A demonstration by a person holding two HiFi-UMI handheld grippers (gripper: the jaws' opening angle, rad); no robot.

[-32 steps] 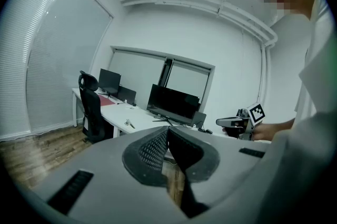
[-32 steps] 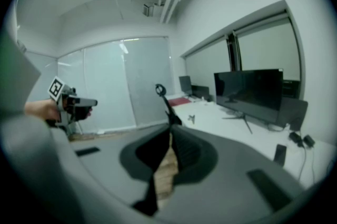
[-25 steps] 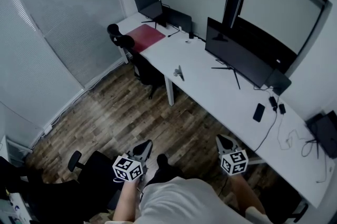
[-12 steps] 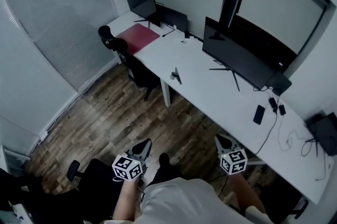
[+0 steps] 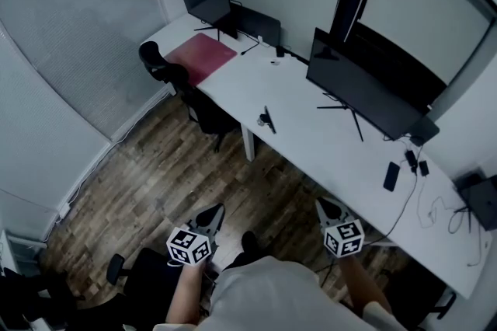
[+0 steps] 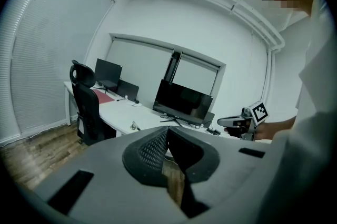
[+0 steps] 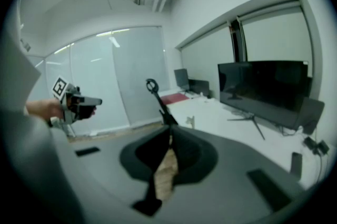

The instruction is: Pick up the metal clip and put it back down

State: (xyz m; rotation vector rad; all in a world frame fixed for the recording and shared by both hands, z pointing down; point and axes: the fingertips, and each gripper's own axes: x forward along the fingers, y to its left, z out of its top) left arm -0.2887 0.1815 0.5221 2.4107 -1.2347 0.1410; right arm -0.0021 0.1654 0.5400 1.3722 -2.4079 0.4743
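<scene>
The long white desk (image 5: 311, 137) stands ahead. My left gripper (image 5: 211, 217) and right gripper (image 5: 330, 207) are closed on nothing. The small metal clip (image 5: 266, 120) sits near the desk's front edge, well apart from me. It is likely light, stiff and slippery, so I'd pinch its raised part.

An office: a long white bench (image 5: 311, 137) with computer monitors (image 5: 363, 92), black swivel chairs (image 5: 159, 61) beside it, slatted blinds (image 5: 70, 34), wood floor (image 5: 186, 178).

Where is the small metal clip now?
In the head view the small metal clip sits near the front edge of the long white desk, between the red mat and the large black monitor.
</scene>
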